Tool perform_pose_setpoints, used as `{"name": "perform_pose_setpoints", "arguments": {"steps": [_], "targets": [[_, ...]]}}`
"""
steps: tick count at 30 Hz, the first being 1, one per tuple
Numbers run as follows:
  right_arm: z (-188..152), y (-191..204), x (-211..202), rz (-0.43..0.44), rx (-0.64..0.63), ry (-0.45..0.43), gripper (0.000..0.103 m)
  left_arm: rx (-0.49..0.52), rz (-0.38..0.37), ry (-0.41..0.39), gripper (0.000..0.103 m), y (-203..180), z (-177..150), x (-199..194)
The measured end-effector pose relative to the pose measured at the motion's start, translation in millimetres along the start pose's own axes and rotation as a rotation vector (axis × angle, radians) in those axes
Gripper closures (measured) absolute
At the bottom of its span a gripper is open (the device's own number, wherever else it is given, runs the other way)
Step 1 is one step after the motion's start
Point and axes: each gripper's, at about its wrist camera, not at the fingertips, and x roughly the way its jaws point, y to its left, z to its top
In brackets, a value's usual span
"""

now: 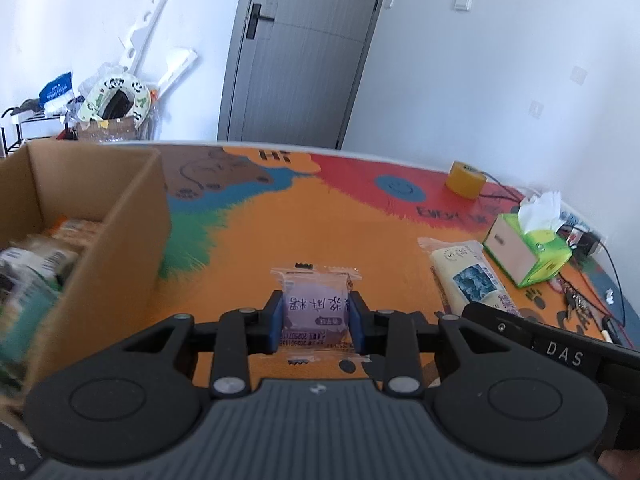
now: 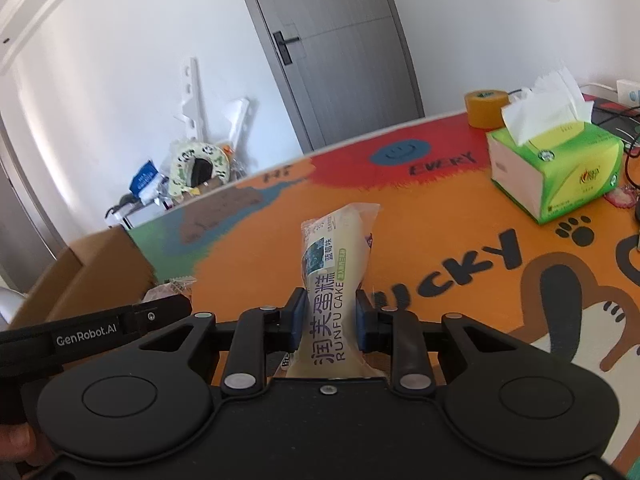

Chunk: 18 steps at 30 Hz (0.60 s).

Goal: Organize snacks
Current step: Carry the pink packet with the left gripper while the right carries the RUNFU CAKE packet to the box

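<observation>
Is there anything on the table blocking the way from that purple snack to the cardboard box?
Nothing visible: the purple snack, pinched in the left gripper, has only bare mat between it and the cardboard box, whose near wall it must clear.

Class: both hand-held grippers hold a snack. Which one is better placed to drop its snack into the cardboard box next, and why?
Left. The left hand-held gripper, shut on the purple snack packet, has the cardboard box right beside it. The right hand-held gripper, holding the cake bar, sits farther away.
</observation>
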Motion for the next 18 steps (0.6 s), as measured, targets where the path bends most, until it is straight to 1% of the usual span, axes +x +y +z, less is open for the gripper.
{"name": "perform_pose_setpoints", "arguments": {"steps": [10, 18], "targets": [[13.9, 35.4, -22.6, 0.074, -0.023, -0.062, 0.077, -0.005, -0.006, -0.088, 0.071, 13.9, 15.7, -47.8], [21.4, 62.8, -27.5, 0.147, -0.039, -0.074, 0.078, -0.028, 0.023, -0.14, 0.071, 38.2, 27.1, -82.9]]}}
